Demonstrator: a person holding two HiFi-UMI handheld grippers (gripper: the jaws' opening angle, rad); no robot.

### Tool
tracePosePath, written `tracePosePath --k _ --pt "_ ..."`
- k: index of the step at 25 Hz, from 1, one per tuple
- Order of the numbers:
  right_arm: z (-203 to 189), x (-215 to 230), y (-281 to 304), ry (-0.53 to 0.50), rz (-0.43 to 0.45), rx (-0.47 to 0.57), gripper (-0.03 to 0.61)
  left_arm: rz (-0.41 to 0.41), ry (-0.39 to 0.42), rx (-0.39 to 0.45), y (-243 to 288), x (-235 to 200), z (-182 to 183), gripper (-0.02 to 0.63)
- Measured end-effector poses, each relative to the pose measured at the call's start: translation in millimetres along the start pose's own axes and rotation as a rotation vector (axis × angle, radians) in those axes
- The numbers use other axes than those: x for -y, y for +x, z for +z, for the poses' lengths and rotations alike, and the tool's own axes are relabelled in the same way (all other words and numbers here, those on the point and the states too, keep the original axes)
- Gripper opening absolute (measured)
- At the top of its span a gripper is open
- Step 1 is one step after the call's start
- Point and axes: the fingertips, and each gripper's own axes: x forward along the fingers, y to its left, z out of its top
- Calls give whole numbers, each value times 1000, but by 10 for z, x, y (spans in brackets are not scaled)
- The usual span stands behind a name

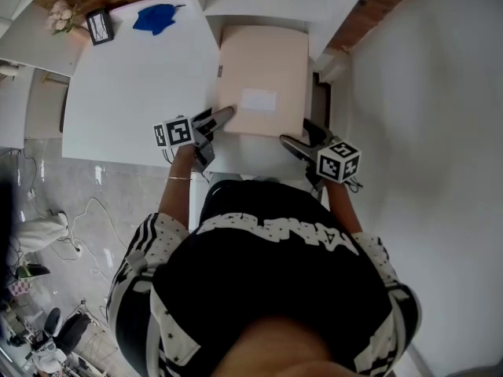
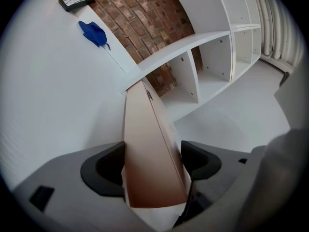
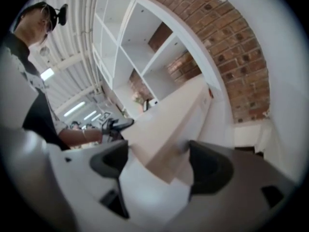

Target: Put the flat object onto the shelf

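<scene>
The flat beige box [image 1: 263, 81] sits upper centre in the head view, held level by both grippers. Left gripper [image 1: 224, 116] is clamped on its near left corner, jaws pressed to both faces. Right gripper [image 1: 302, 141] pinches the near right corner the same way. Left of the box spreads the white tabletop [image 1: 134, 85], with a blue cloth [image 1: 157, 17] and a small frame [image 1: 100, 26] at upper left. The white shelf [image 2: 212, 66] stands against the brick wall [image 2: 140, 13].
</scene>
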Motion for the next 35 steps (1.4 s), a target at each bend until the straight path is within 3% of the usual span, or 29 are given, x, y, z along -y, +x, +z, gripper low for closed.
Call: tracePosePath --k 5,10,16,22,24,26,30,35 --pt "-75 34 18 -79 -59 -43 391 12 4 -2 21 -18 -23 387" --pt "-93 27 11 -86 -84 -56 391 21 23 -16 2 -7 -35 388" --pt "-122 22 16 -64 -92 -58 390 96 128 -87 -47 -80 -120 388" --pt "-74 94 21 54 -107 5 390 107 202 -130 -94 -59 -194 388" --pt "-25 175 -16 153 -111 65 349 110 241 -151 -118 -40 -251 388" --pt "6 219 -54 185 -114 98 299 104 258 -154 -148 -8 -284 388" --pt "14 160 -33 101 -105 56 295 105 278 -165 -218 1 -325 388" --pt "-17 68 -19 41 -76 22 295 147 385 -234 -268 -13 -452 388"
